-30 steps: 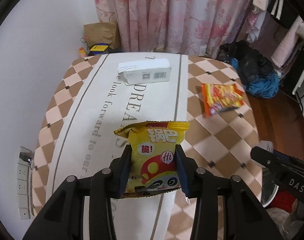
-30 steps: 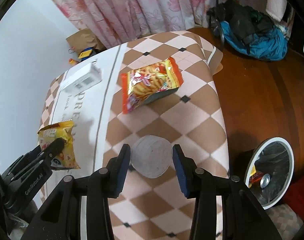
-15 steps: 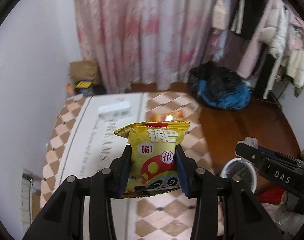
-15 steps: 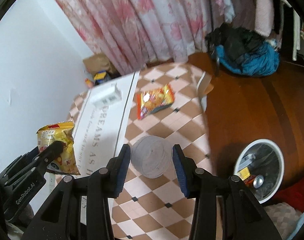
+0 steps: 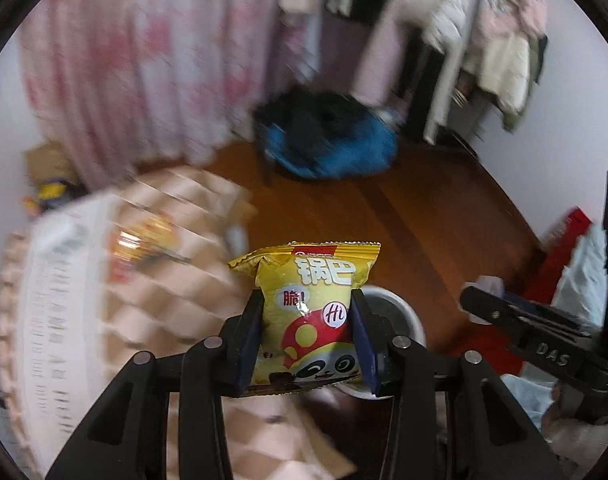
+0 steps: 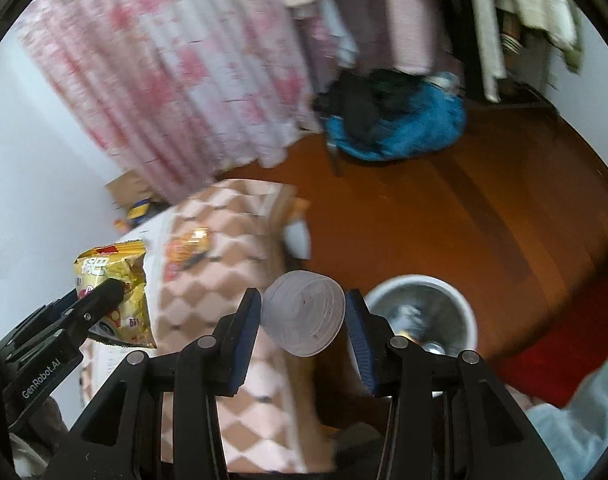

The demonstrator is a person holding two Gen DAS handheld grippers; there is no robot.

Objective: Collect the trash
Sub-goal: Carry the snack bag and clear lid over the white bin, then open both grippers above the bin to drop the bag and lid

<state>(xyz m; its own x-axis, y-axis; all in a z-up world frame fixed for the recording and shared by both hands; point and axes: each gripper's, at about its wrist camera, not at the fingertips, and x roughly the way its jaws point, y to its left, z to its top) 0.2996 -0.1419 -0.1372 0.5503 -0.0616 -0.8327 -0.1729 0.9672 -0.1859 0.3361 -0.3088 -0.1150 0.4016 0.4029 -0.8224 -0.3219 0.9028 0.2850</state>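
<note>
Left wrist view: a yellow snack bag (image 5: 310, 316) is pinched upright by the left gripper (image 5: 307, 336), with a white bin (image 5: 400, 312) seen behind it on the wooden floor (image 5: 404, 220). From the right wrist, a grey tape roll (image 6: 304, 314) is clamped by the right gripper (image 6: 303, 336) beside the bin (image 6: 464, 312); an orange wrapper (image 6: 186, 252) is left on the checkered tablecloth (image 6: 232, 232)

Both wrist views are evenly lit, soft indoor daylight, no hard shadows. Heavy motion blur smears the pink curtain (image 5: 152, 68) and checkered bedcover (image 6: 240, 264), while the yellow snack bag (image 5: 308, 312) stays sharp with small glare spots. Fisheye bends everything near the black corners.
</note>
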